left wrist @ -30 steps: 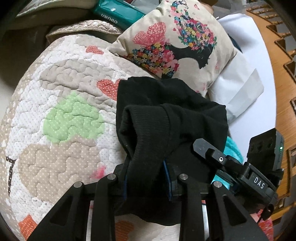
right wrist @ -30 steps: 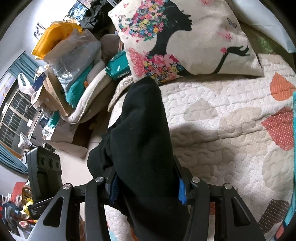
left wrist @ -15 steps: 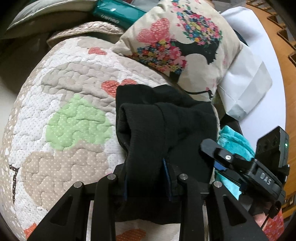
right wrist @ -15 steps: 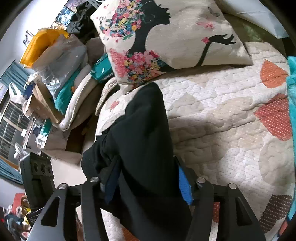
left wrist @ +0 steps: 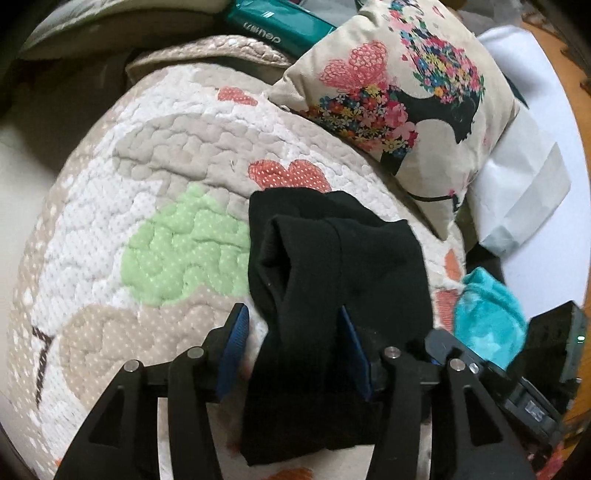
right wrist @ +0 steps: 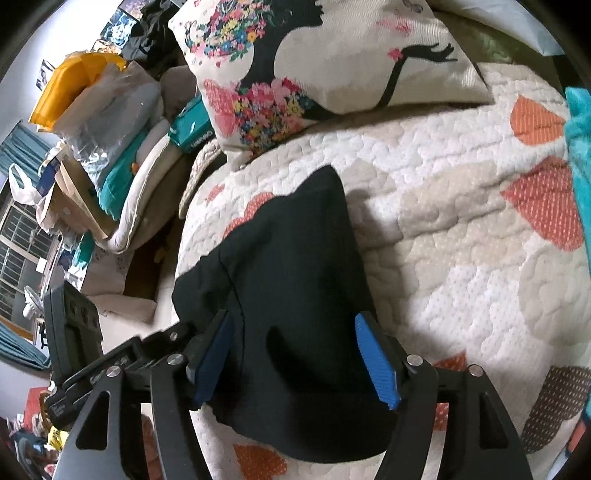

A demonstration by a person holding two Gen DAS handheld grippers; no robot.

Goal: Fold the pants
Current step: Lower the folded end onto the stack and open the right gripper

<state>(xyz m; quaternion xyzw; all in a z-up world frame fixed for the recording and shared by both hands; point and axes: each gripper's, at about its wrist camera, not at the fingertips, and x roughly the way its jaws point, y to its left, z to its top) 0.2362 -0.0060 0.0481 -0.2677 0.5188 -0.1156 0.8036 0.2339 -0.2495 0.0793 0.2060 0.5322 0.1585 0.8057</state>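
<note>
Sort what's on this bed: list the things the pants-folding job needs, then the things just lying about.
Job: black pants, left gripper, right gripper, both open around the cloth.

Lying about: floral pillow, teal cloth, green packet, quilt.

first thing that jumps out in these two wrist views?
The folded black knit pants lying on the heart-patterned quilted bedspread, between the spread blue-padded fingers of the left hand-held gripper and right hand-held gripper. Behind them sits the cream cushion with a floral-haired silhouette.

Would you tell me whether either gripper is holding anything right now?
Neither: the left gripper and right gripper stand open over the black pants, released on the quilt.
</note>
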